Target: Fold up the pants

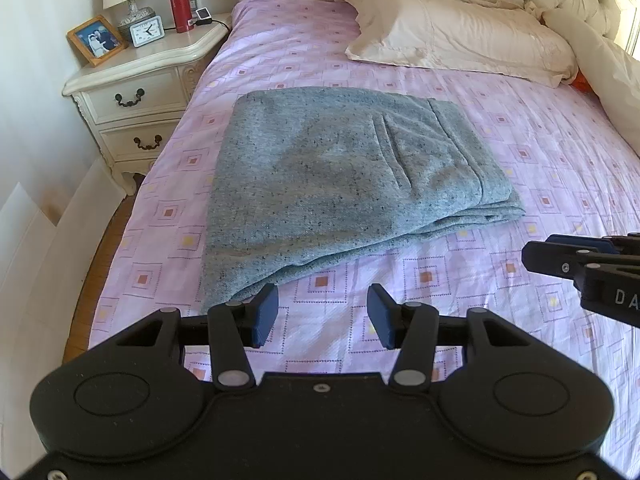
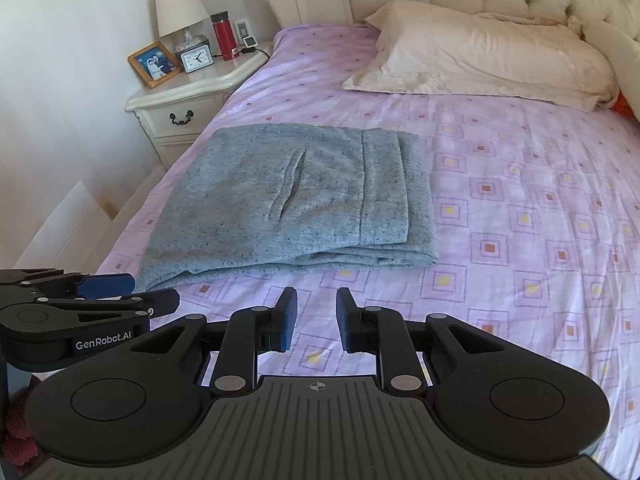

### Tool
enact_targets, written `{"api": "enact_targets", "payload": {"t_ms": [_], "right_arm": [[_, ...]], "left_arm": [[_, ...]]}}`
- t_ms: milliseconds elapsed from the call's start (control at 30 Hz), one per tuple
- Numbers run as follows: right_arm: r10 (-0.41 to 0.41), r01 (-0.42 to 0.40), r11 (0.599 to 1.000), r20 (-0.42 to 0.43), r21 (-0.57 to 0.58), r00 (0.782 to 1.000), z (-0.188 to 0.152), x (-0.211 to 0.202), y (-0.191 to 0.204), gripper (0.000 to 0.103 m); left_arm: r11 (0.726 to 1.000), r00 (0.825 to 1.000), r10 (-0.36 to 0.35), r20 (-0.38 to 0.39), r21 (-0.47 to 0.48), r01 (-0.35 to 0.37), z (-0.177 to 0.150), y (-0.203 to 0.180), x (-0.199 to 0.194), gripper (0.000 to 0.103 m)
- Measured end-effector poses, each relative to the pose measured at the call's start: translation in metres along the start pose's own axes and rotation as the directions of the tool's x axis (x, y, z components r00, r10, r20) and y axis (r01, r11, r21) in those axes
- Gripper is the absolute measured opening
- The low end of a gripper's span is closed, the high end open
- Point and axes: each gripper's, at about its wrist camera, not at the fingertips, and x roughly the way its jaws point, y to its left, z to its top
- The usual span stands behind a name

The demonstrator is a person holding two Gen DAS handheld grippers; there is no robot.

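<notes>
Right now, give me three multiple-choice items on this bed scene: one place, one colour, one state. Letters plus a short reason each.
1. Where does the folded grey knit pants bundle lie?
A. on the pink patterned bedsheet
B. on the cream bedside table
C. on the cream pillow

2. What colour is the tall insulated bottle on the cream bedside table?
A. blue
B. red
C. green

3. What state are the left gripper and right gripper in?
A. both shut on the pants
B. left shut, right open
C. both open, holding nothing

Answers:
1 A: the bundle rests flat on the sheet, short of the cream pillow.
2 B: its body is red with a dark cap, beside the white clock.
3 C: each wrist view shows a gap between the blue pads, with bare sheet in it.
</notes>
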Motion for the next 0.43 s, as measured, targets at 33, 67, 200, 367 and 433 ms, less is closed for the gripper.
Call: {"api": "enact_targets", "payload": {"t_ms": [33,67,200,367,433], "right_arm": [[0.001,-0.001,1.0,-0.001,-0.001,1.0,0.0005,0.0004,0.0003,0.021],[0.001,-0.001,1.0,-0.001,-0.001,1.0,0.0007,0.0005,0.0007,0.021],[0.002,-0.002,1.0,-0.001,-0.003,1.0,0.0014,0.001,0.0017,0.021],[0.001,-0.001,1.0,0.0,-0.003,1.0,0.002,0.0016,0.0025,0.021],[0.001,-0.001,1.0,-0.003,-0.005,1.0,0.0023,0.0023,0.0028,0.021]], "left_arm": [[1.0,1.0,0.0,0.001,-0.001,0.0,0.0,0.0004,-0.0003,0.057],[1.0,1.0,-0.001,0.002,-0.002,0.001,0.0002,0.0007,-0.0003,0.057],[1.0,1.0,-0.003,0.001,-0.004,0.003,0.0004,0.0015,-0.0004,0.057],[1.0,1.0,-0.003,0.005,-0.002,0.003,0.0001,0.0013,-0.0004,0.057],[1.0,1.0,0.002,0.016,0.004,-0.002,-0.0004,0.0002,-0.001,0.056]]}}
